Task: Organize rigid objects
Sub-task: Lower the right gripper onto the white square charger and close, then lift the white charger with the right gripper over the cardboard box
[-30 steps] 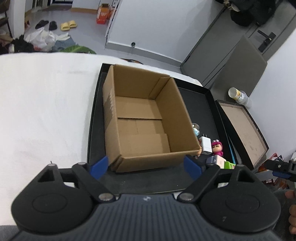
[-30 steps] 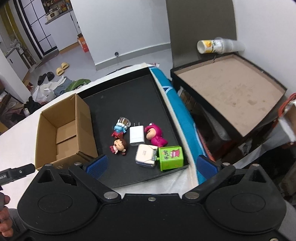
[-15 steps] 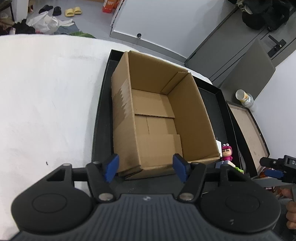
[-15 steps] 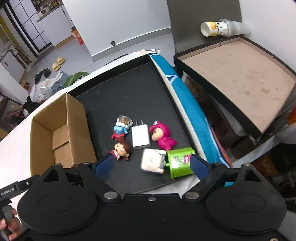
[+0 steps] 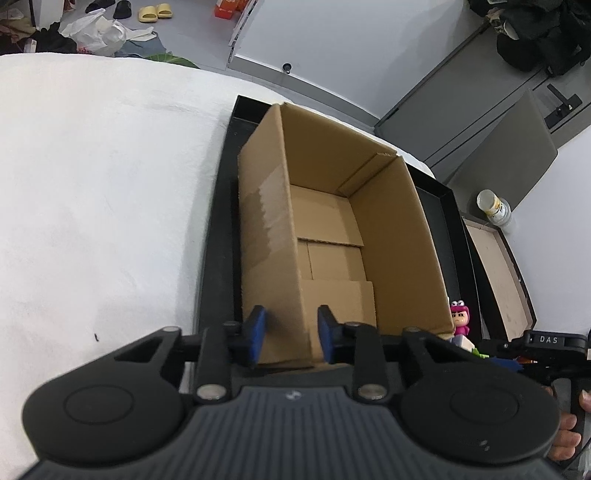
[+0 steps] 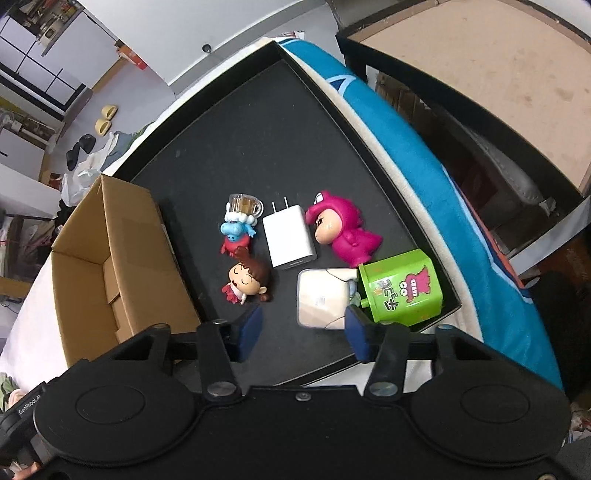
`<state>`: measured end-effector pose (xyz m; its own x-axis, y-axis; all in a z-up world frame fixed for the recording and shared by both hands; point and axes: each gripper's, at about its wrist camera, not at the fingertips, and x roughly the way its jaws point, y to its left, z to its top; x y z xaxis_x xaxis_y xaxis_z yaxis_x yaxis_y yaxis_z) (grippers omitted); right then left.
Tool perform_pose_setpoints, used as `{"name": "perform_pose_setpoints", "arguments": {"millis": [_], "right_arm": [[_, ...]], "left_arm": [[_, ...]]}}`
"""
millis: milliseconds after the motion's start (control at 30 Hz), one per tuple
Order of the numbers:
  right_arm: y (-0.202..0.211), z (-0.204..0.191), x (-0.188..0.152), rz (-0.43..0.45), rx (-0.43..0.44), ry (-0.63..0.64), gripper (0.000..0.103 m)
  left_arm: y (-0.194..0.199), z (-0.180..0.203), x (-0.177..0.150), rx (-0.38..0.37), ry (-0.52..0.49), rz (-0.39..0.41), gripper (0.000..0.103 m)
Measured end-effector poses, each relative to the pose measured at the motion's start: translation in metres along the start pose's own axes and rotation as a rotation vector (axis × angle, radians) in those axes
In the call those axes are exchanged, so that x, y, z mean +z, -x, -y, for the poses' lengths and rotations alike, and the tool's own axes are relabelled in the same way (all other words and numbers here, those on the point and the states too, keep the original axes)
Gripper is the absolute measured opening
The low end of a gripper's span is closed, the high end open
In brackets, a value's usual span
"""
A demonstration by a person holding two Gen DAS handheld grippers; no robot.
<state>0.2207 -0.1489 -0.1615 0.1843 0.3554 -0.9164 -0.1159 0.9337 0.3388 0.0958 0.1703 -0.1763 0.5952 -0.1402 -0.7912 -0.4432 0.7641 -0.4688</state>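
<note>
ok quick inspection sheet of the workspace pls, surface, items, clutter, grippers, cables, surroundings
surface: black tray on a white cover.
job's things: cardboard box open, nothing inside; white charger, pink figure, green box, white case, brown-haired doll, blue figure with mug lying beside it.
clutter: nothing seen.
grippers: left gripper has just been closing, pads astride the box's near corner, contact unclear; right gripper has just been closing, holds nothing.
cables: nothing seen.
surroundings: slippers, bags on the floor.
</note>
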Motion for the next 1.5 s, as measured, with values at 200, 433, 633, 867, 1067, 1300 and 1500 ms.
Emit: {"name": "perform_pose_setpoints", "arguments": {"millis": [200, 433, 633, 867, 1067, 1300, 1500], "right_arm": [[-0.008, -0.003, 0.003, -0.003, -0.061, 0.021, 0.048], [-0.020, -0.008, 0.005, -0.008, -0.118, 0.058, 0.048], [-0.030, -0.008, 0.004, -0.019, -0.152, 0.072, 0.044], [-0.035, -0.022, 0.002, 0.017, -0.227, 0.159, 0.043], [-0.034, -0.025, -0.002, 0.015, -0.218, 0.187, 0.042], [-0.024, -0.029, -0.007, 0.035, -0.200, 0.206, 0.041], [-0.002, -0.038, -0.003, 0.079, -0.189, 0.232, 0.041]], "left_arm": [[-0.004, -0.014, 0.004, -0.042, 0.058, 0.000, 0.023], [-0.008, -0.014, 0.012, -0.039, 0.045, -0.032, 0.024], [-0.011, -0.011, 0.007, -0.020, 0.034, -0.004, 0.026], [-0.001, -0.022, -0.001, -0.057, 0.073, 0.061, 0.026], [0.001, -0.025, -0.003, -0.084, 0.067, 0.077, 0.026], [-0.003, -0.024, -0.004, -0.074, 0.032, 0.089, 0.025], [-0.008, -0.026, -0.003, -0.068, 0.016, 0.106, 0.023]]}}
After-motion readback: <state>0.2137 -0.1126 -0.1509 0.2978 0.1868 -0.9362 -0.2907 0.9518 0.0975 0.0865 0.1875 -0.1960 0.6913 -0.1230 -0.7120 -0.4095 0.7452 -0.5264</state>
